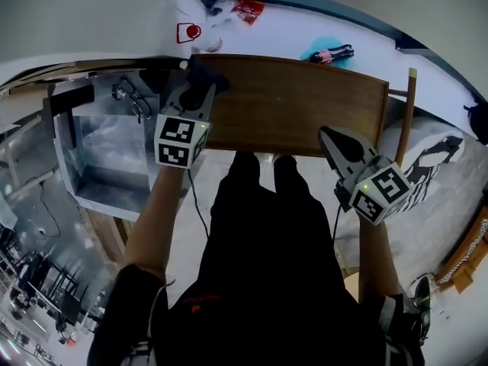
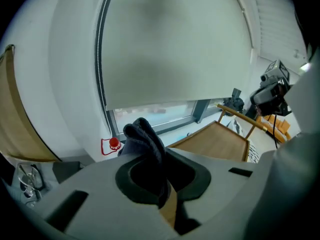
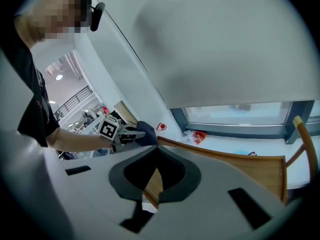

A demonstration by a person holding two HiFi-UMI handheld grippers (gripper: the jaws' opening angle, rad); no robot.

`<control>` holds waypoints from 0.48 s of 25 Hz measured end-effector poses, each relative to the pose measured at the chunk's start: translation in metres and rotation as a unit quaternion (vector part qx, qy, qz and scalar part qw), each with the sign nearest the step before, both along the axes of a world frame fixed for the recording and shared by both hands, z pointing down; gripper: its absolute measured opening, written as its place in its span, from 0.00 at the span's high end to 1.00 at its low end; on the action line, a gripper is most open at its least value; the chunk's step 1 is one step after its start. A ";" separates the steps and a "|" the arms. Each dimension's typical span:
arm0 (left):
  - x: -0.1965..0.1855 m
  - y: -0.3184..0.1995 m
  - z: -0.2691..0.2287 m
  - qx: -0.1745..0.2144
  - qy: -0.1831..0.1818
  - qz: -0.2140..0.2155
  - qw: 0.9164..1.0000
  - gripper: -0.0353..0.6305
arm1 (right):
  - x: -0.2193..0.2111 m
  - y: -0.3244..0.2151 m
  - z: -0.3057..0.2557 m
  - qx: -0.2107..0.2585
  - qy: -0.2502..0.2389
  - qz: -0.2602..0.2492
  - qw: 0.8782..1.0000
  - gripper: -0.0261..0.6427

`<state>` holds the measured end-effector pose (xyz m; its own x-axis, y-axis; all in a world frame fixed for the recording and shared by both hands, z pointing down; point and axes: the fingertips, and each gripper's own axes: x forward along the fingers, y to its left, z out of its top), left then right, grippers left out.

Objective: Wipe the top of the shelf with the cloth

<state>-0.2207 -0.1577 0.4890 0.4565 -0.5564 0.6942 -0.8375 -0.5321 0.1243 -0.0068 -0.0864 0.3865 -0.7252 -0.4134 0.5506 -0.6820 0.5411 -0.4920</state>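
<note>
The left gripper is pinching a dark bunched cloth between its jaws, and the cloth is sitting at the far left corner of the wooden shelf. In the left gripper view the cloth is bulging up out of the jaws; whether it is pressing on the wood cannot be told. The right gripper is hovering at the near right edge of the shelf top, its jaws pressed together with nothing between them, well apart from the cloth.

The person's legs in black trousers are standing just near of the shelf. A white window ledge is running along the far side of it. To the left a grey metal frame is standing, close beside the left gripper, with a pair of glasses lying on its far part. To the right a black-and-white striped fabric is lying, and a wooden post is rising just beside the right end of the shelf.

On the ledge a dark bottle is lying on something teal, and a red packet is lying further left.
</note>
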 end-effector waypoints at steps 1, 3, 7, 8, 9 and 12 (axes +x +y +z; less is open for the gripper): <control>-0.002 -0.001 0.006 -0.001 -0.009 -0.001 1.000 0.89 | -0.001 0.000 0.003 -0.004 0.002 -0.001 1.000 0.95; -0.007 -0.003 0.015 0.002 -0.030 -0.004 1.000 0.89 | -0.003 0.000 0.008 -0.011 0.004 -0.003 1.000 0.95; -0.019 -0.009 0.029 0.007 -0.089 -0.014 0.996 0.89 | 0.000 -0.001 0.015 -0.020 0.010 -0.004 1.000 0.95; -0.022 -0.010 0.033 0.008 -0.106 -0.015 0.994 0.89 | 0.001 -0.001 0.017 -0.021 0.011 -0.004 1.000 0.95; -0.024 -0.011 0.037 0.011 -0.125 -0.013 0.992 0.89 | 0.003 -0.001 0.018 -0.023 0.012 -0.003 1.000 0.95; -0.023 -0.013 0.053 0.014 -0.175 0.014 0.984 0.89 | 0.006 0.002 0.024 -0.032 0.014 -0.001 0.999 0.95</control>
